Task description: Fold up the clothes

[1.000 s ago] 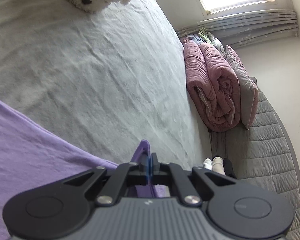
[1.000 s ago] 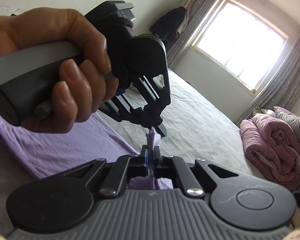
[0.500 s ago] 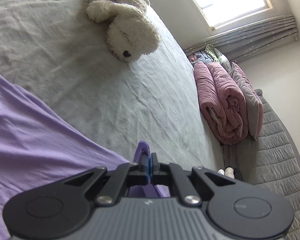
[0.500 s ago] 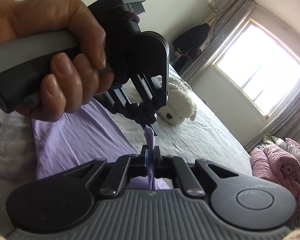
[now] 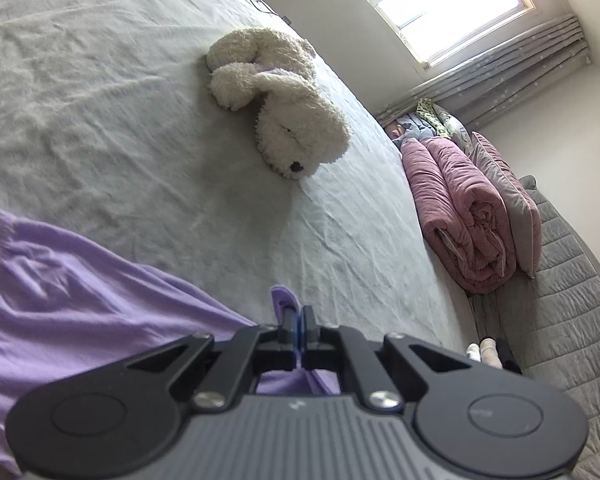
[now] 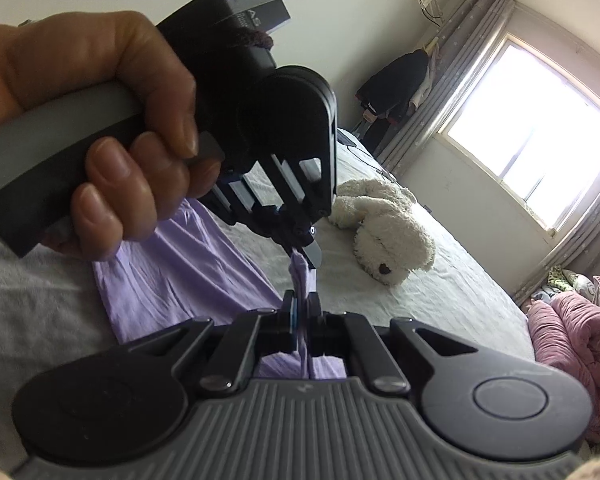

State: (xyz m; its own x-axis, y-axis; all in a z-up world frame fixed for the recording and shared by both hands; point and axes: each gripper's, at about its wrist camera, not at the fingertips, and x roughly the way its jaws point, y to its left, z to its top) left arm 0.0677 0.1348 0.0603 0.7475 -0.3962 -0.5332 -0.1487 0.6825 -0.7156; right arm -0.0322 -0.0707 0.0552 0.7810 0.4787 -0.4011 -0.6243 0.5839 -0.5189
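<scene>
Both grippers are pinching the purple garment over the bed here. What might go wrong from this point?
1. Both the left gripper and the right gripper hold only a thin bunched bit of the purple garment, so it may slip out.
2. The grippers are very close together, so they might bump.
3. The stuffed dog lies on the bed just beyond the cloth; the fold may land against it.

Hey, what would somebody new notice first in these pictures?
Two black claws, left claw and right claw, pinch one strip of the purple garment between them, above the grey bed. Beyond lies a white plush dog, near the bed's window side.
</scene>
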